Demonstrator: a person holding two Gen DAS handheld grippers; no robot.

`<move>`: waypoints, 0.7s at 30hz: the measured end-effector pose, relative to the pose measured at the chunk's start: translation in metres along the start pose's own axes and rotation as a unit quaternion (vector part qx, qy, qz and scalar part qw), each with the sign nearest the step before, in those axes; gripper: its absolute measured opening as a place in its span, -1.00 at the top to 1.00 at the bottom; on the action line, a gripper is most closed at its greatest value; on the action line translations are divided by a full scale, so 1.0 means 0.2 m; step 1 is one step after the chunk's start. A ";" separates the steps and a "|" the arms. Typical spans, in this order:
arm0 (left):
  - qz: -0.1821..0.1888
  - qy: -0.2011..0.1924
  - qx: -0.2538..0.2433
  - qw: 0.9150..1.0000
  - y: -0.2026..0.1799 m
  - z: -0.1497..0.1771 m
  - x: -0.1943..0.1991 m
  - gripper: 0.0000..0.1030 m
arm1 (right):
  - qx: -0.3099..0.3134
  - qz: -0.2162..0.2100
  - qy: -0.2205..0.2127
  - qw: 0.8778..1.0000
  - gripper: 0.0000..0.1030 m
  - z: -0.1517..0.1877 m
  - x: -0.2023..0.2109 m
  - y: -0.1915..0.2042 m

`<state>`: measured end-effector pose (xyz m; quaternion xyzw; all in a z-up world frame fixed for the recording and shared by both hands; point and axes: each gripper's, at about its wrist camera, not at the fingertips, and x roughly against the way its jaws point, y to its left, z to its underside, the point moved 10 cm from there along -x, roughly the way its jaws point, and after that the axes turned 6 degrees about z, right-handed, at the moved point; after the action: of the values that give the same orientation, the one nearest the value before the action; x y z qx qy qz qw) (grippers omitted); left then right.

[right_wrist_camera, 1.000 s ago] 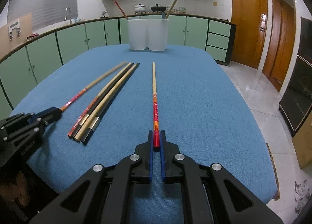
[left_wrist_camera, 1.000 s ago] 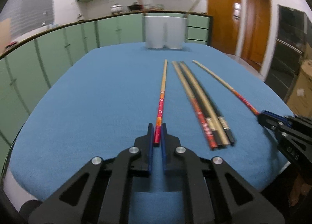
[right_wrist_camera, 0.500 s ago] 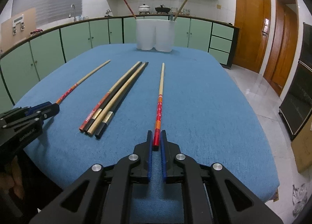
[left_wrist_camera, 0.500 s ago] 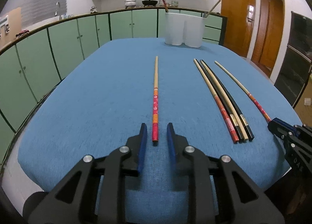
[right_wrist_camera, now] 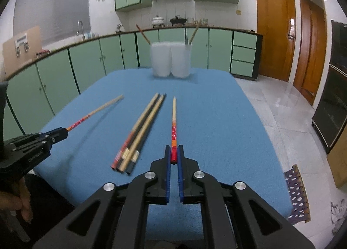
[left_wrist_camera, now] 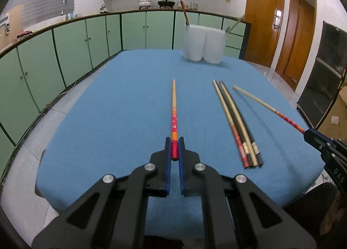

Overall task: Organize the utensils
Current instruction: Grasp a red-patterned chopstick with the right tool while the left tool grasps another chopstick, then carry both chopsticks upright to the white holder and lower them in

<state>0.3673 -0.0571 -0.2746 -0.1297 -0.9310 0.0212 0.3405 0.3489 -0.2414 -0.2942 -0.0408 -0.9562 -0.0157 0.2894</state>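
Both blue-padded grippers, left [left_wrist_camera: 174, 148] and right [right_wrist_camera: 174, 155], are clenched on one red-handled wooden chopstick [left_wrist_camera: 174, 116] each [right_wrist_camera: 173, 123], now raised off the blue cloth table [left_wrist_camera: 121, 105], ready for the far white holder [right_wrist_camera: 170, 59].

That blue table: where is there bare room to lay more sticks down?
Free: the wide blue cloth right of the three bundled chopsticks, out to the table edge; also the band between their tips and the two white plastic holders. Crowded: the near middle, around the bundle.
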 end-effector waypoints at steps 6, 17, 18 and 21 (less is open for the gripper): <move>0.002 -0.026 -0.005 1.000 -0.02 -0.21 0.19 0.90 | 0.002 -0.008 -0.028 1.000 0.89 -0.24 0.17 0.00; 0.011 -0.050 -0.028 0.998 -0.06 -0.53 0.41 0.90 | 0.057 -0.031 -0.036 0.997 0.89 -0.60 0.29 0.07; 0.012 -0.052 -0.030 0.998 -0.06 -0.55 0.42 0.90 | 0.062 -0.034 -0.033 0.997 0.89 -0.62 0.28 0.08; 0.014 -0.059 -0.039 0.997 -0.09 -0.62 0.45 0.90 | 0.078 -0.036 -0.019 0.996 0.89 -0.67 0.25 0.11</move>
<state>0.3770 -0.0567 -0.1200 -0.1549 -0.9475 -0.0030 0.2797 0.3844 -0.2224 -0.1544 0.0164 -0.9607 0.0496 0.2725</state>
